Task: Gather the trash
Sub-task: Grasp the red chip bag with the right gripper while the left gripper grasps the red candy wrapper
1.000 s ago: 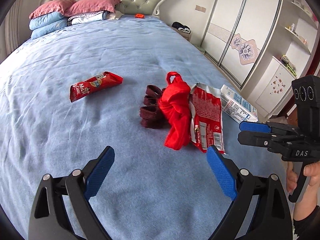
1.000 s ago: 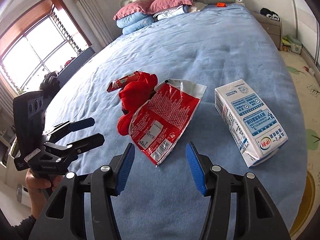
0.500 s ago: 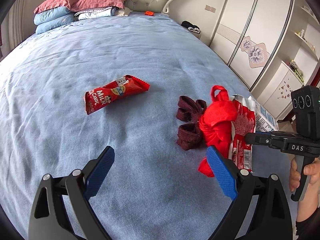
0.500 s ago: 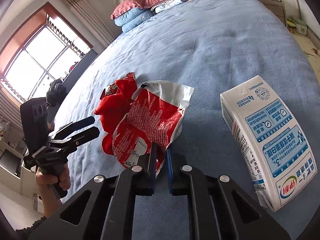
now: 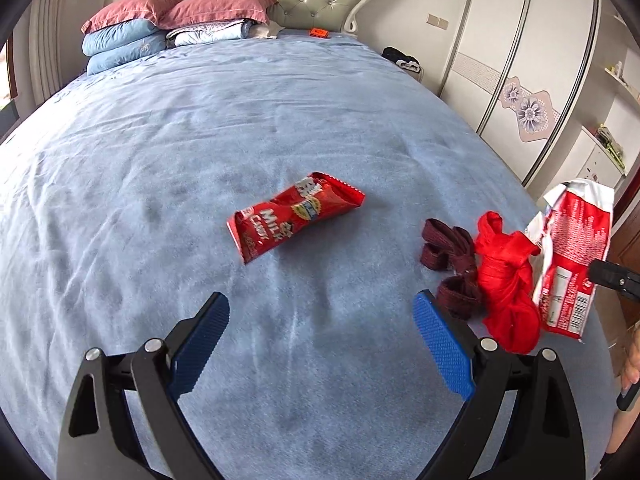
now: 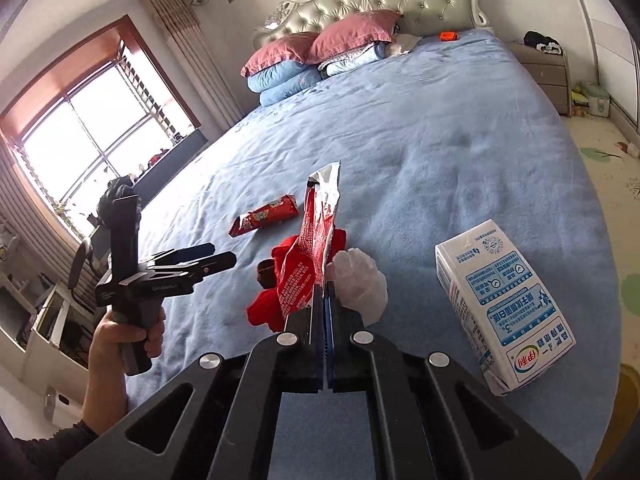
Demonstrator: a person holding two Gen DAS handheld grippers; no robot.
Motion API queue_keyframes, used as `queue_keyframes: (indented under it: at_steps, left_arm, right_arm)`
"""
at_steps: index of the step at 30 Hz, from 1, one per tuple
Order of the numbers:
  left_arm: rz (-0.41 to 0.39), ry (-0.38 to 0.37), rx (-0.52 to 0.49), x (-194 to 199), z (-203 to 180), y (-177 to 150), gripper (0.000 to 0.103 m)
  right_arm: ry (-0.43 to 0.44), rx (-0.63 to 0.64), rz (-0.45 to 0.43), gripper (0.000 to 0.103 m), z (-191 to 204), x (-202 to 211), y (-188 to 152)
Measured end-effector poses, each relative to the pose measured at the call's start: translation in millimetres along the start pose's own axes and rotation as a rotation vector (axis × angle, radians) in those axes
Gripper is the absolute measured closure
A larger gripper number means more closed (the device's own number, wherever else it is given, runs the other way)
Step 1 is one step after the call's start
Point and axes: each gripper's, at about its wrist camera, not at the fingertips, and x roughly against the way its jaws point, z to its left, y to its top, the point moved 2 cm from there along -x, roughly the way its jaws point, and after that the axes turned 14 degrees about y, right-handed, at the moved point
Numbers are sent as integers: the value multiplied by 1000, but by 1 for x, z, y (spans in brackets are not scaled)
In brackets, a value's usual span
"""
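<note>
Right gripper (image 6: pixel 324 286) clamped on the big red wrapper (image 6: pixel 310 256), lifted above the bed (image 6: pixel 440 128) beside the red cloth (image 5: pixel 506 280). Left gripper (image 5: pixel 320 336) spread wide, empty, facing the milk candy wrapper (image 5: pixel 292 216) on the bed.

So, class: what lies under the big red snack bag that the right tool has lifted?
Beneath the big red snack bag, pinched in the right tool, lie a red cloth and a clear crumpled plastic on the blue bedspread. Whatever the cloth covers stays hidden.
</note>
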Motion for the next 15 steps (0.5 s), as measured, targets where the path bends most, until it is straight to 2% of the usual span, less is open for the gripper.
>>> queue_keyframes:
  at_steps: [3,9,15]
  left_arm:
    - [-15,33,-40,-10,7,16,10]
    - [-26,21,-162,-40,6,47,10]
    - [10,18,-231,-72,-10,58,11]
  right_arm:
    - [18,0,-3,102,2,-1,-2]
    - [45,-23,4,102,-6,-6,-2]
    - [57,-40,-4,102,-11,-2,-1]
